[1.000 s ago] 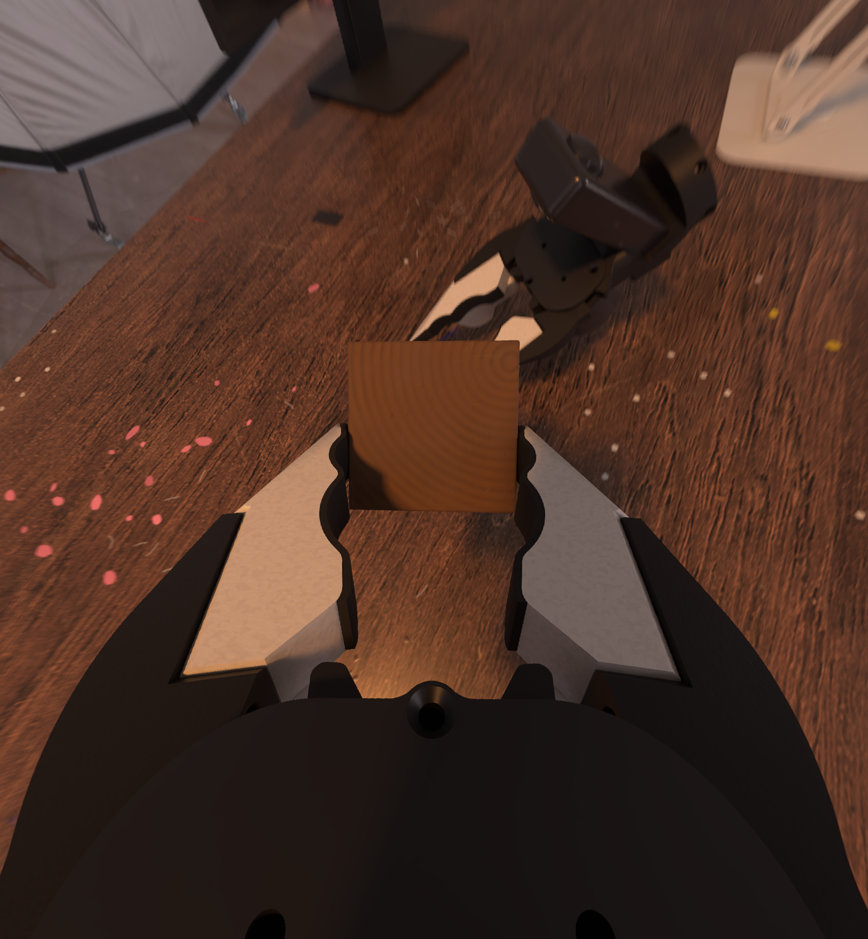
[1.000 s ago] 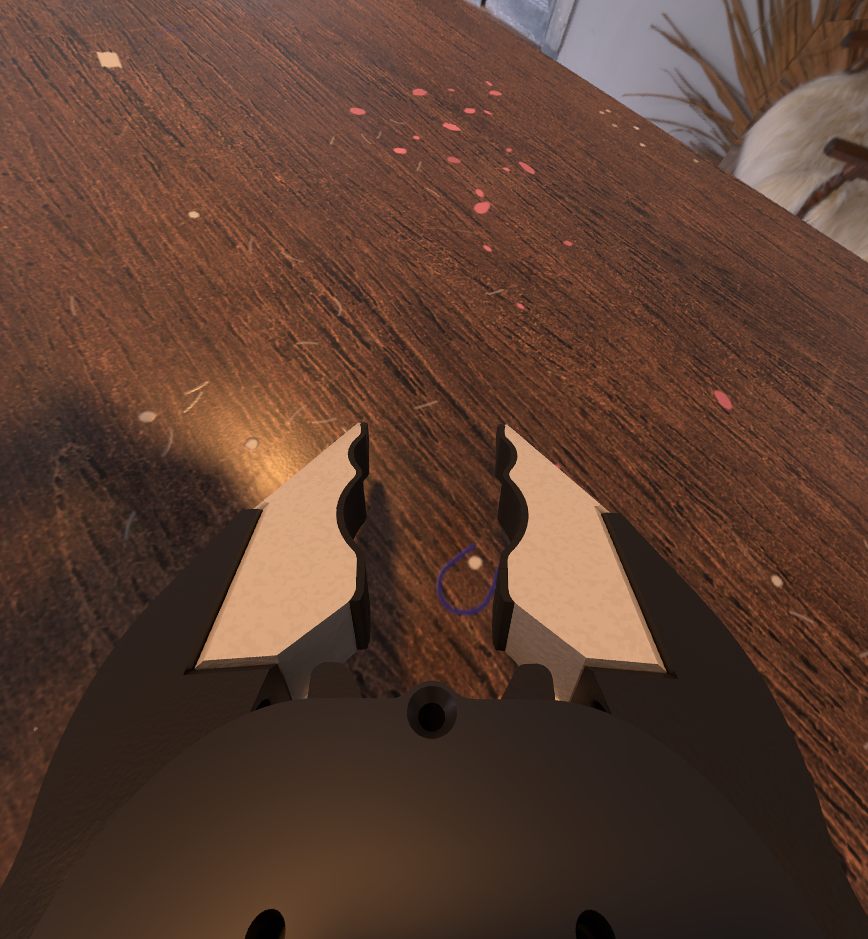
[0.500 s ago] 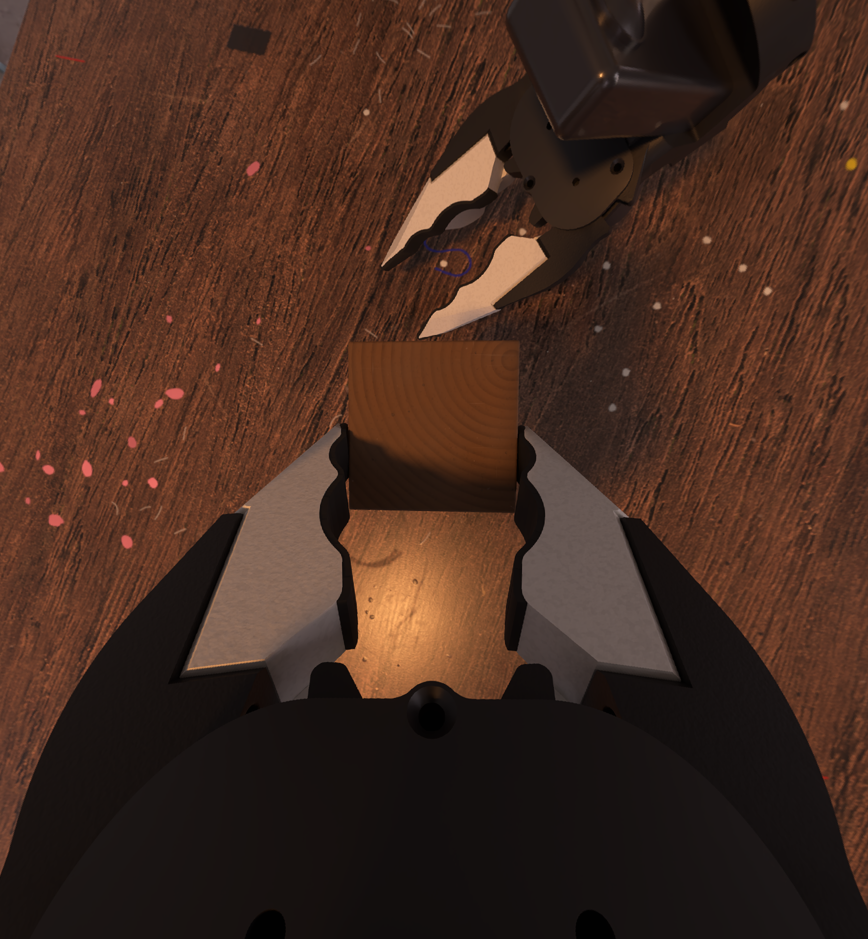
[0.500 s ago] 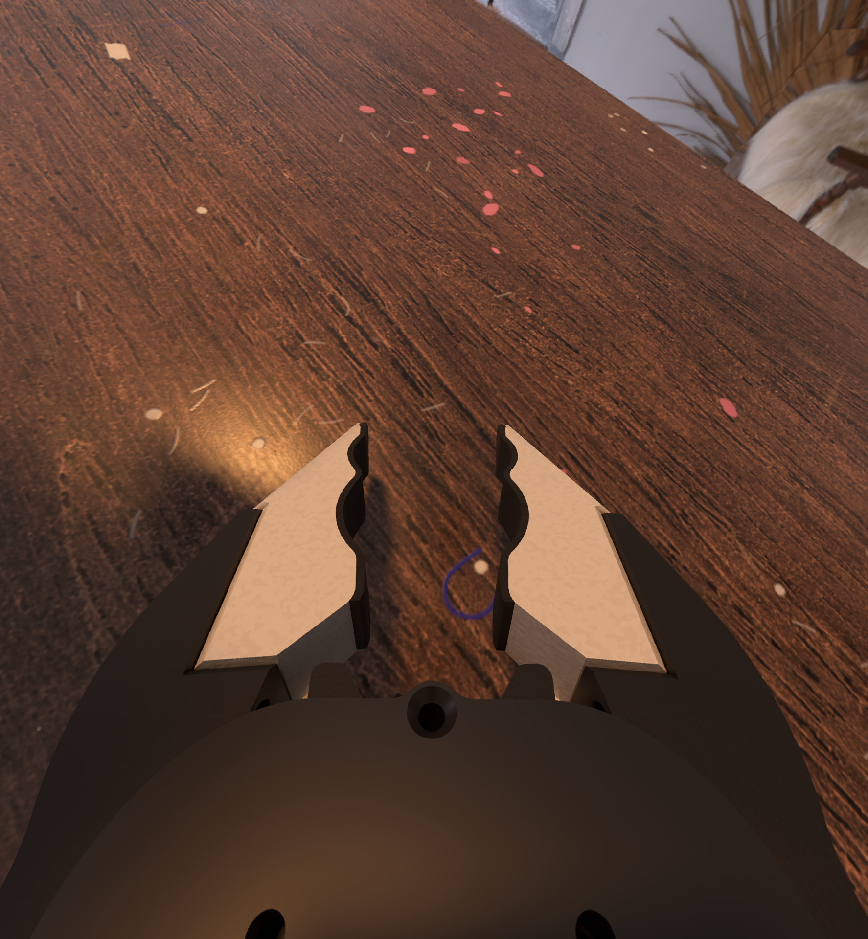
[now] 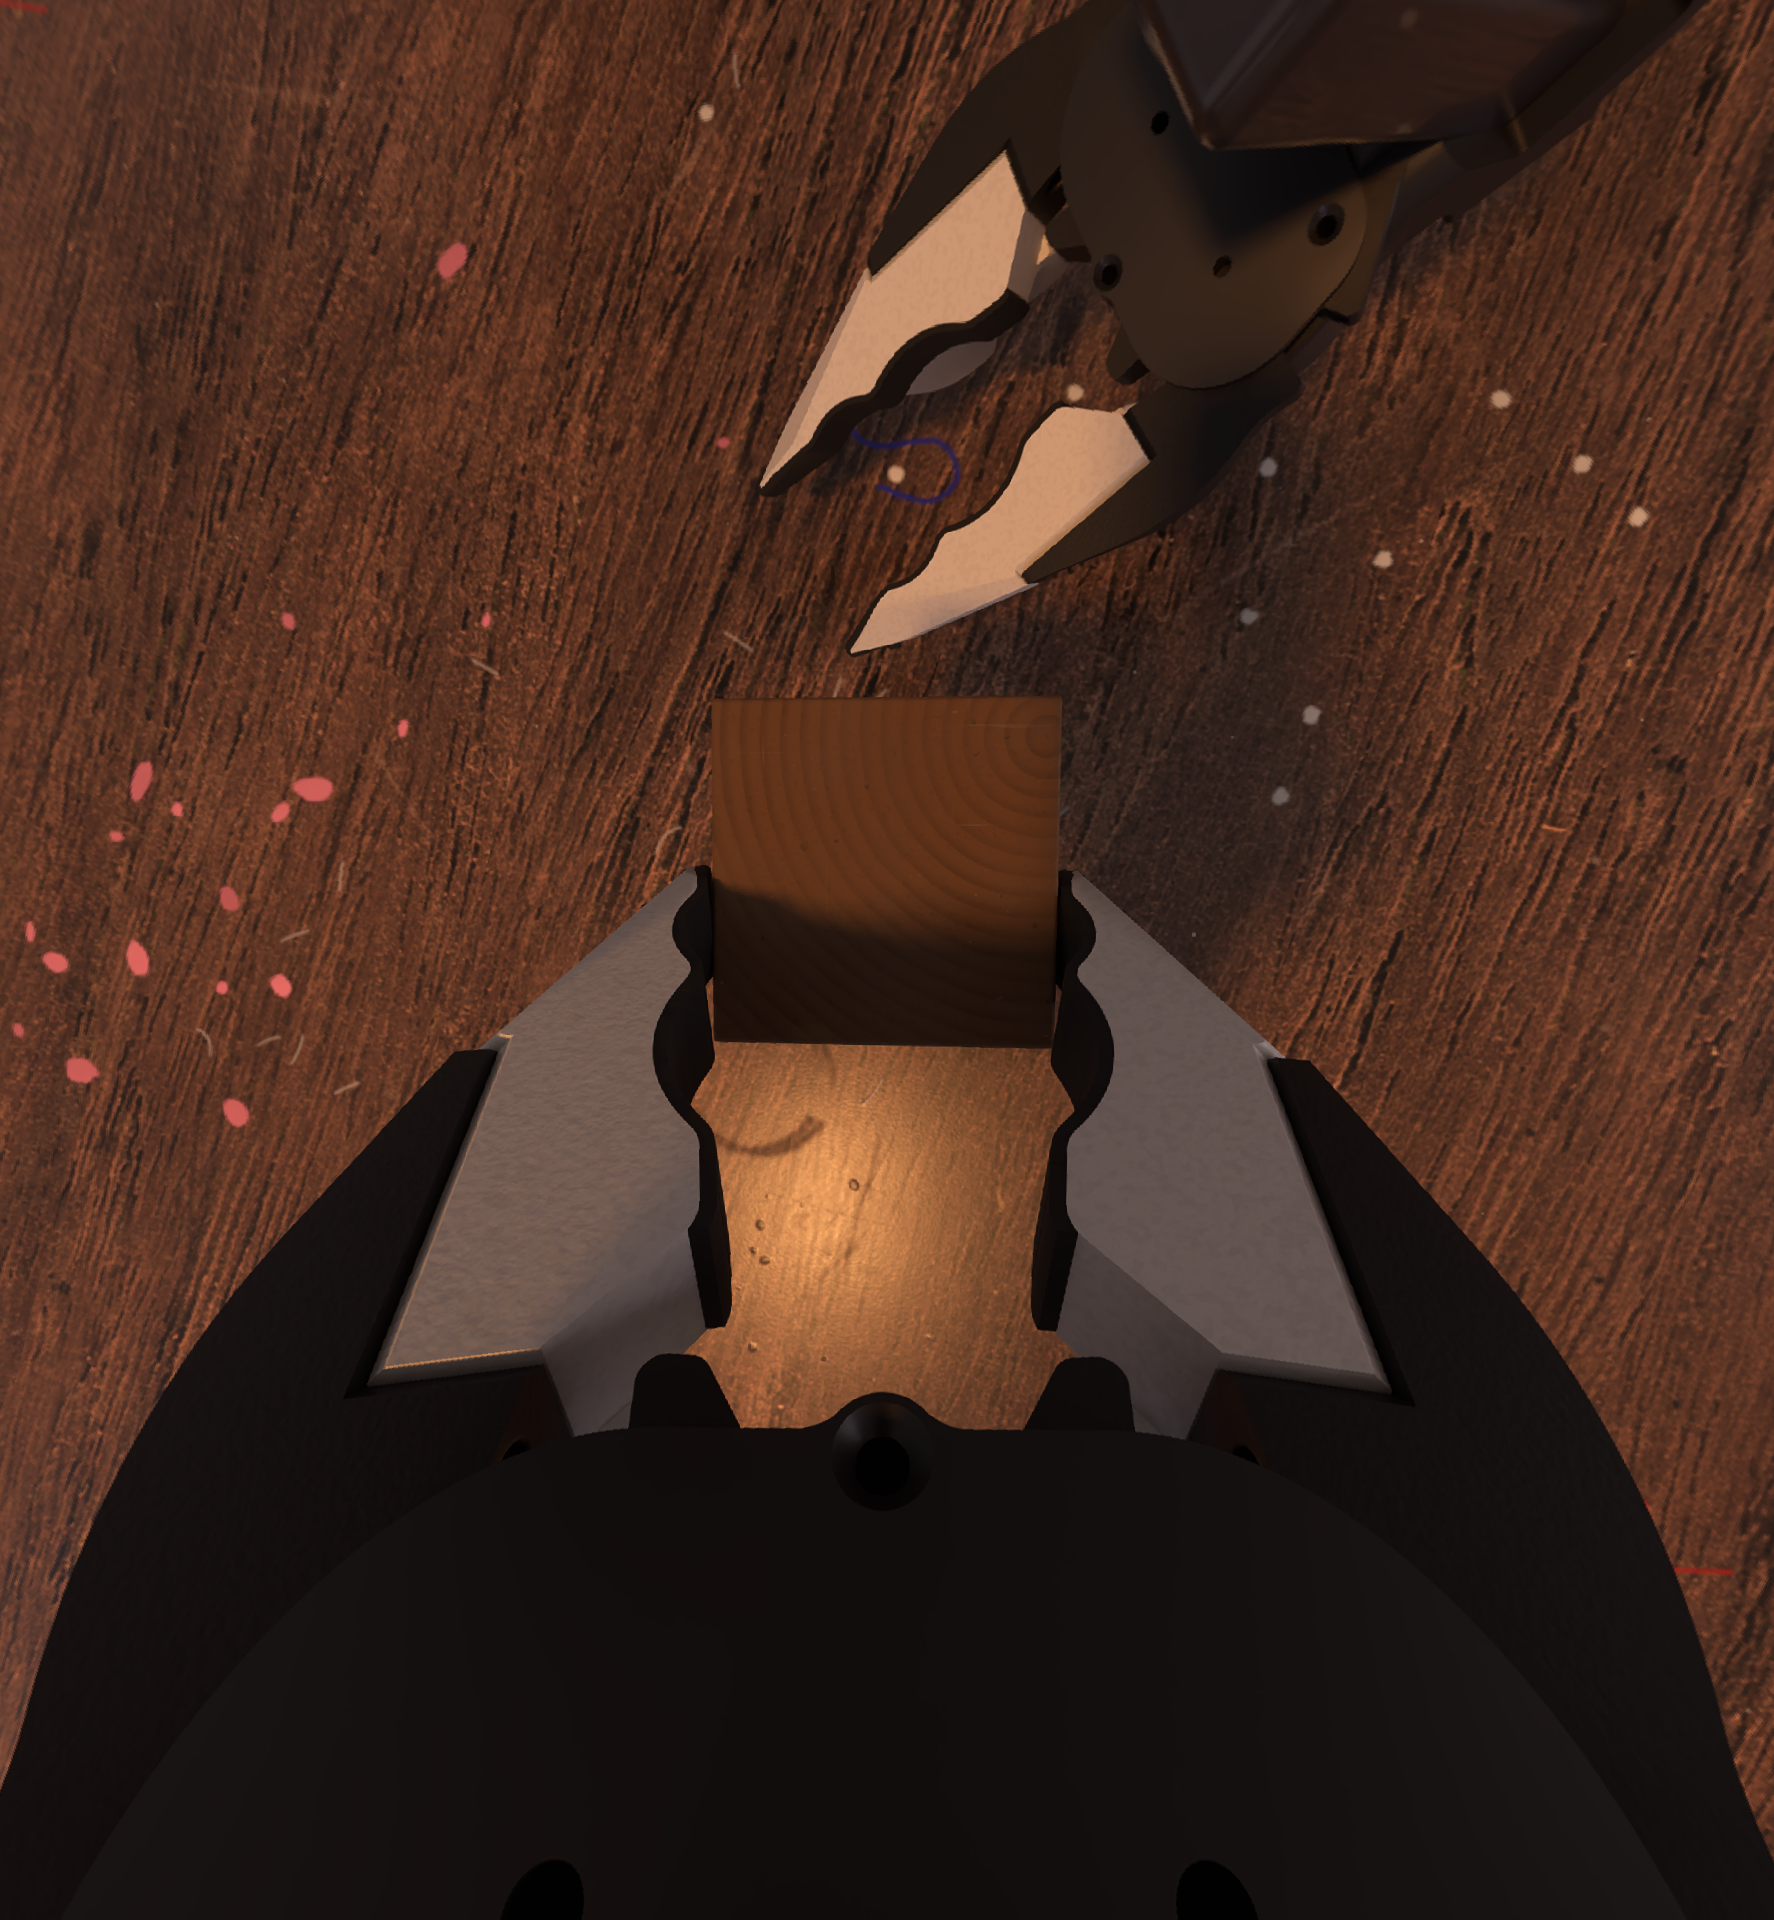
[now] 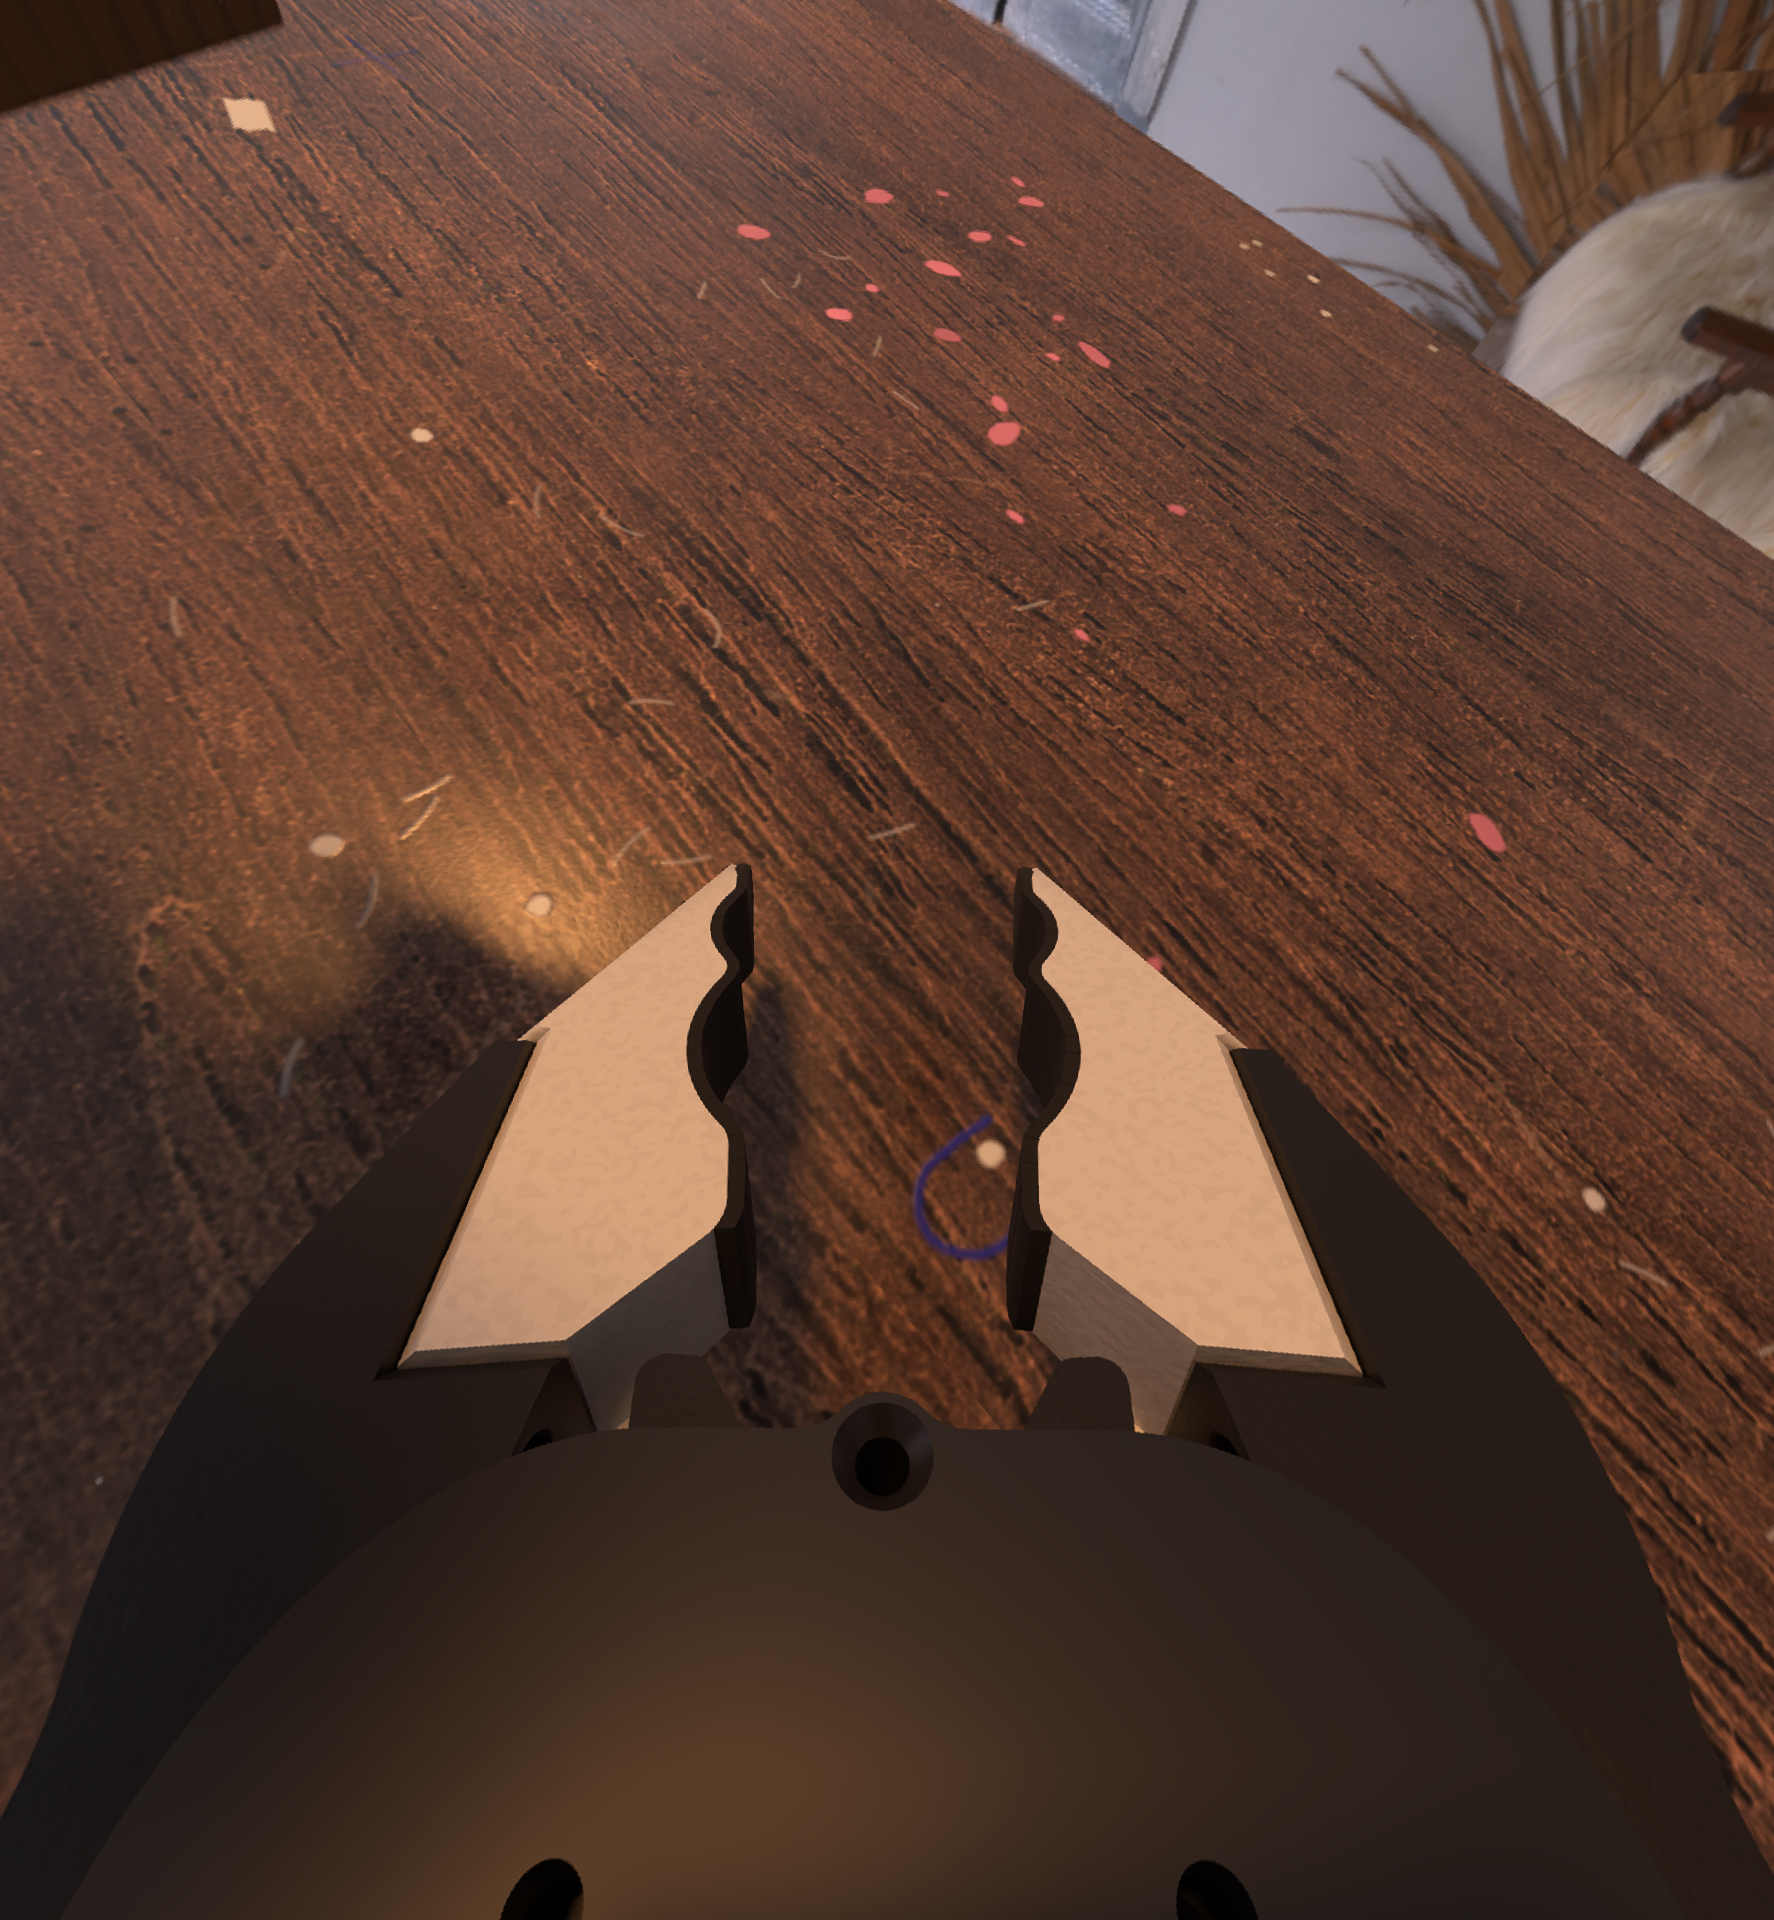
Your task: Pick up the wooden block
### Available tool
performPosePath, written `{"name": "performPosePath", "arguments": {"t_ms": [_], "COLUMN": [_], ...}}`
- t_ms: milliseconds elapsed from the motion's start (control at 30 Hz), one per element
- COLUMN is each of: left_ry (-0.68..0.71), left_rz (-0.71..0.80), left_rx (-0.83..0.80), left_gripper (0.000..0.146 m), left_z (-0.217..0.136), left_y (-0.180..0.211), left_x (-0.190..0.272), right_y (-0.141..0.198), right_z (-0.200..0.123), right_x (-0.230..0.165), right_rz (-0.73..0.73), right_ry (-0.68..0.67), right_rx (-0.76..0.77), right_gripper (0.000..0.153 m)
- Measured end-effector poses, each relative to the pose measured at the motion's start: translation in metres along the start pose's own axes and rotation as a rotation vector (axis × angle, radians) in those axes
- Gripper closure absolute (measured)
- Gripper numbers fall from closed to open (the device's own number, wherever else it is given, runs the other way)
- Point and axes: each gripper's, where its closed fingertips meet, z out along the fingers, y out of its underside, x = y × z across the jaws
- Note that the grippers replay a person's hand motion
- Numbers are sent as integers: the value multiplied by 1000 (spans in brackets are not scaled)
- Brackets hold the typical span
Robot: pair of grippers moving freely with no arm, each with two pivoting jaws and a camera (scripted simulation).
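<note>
- left gripper (image 5: 883, 883): fingers clamp the wooden block (image 5: 885, 868) at its two side faces, tips at mid-depth.
- block: judged rigid, light, smooth-faced; flat parallel sides suit this hold.
- beyond: right gripper (image 5: 867, 551) parted, empty, over the table (image 5: 239, 416).

Block between the left gripper's fingertips, above the table

The wooden block (image 5: 885, 868) is held between the fingers of the left gripper (image 5: 883, 914), with the table (image 5: 1485, 1039) seen beneath it. Beyond the block and slightly to its right, the right gripper (image 5: 841, 540) is found close to the tabletop, its fingers parted and apart from the block. Paint specks (image 5: 187, 935) are scattered on the table to the block's left.
</note>
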Motion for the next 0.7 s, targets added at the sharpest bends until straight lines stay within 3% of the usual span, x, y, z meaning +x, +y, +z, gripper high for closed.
{"name": "performPosePath", "arguments": {"t_ms": [700], "left_ry": [23], "left_rz": [-39], "left_rx": [-80], "left_gripper": [81], "left_z": [17], "left_y": [10], "left_x": [-1], "right_y": [0], "right_z": [0], "right_x": [0], "right_rz": [-4], "right_ry": [2], "right_rx": [2], "right_gripper": [102]}}
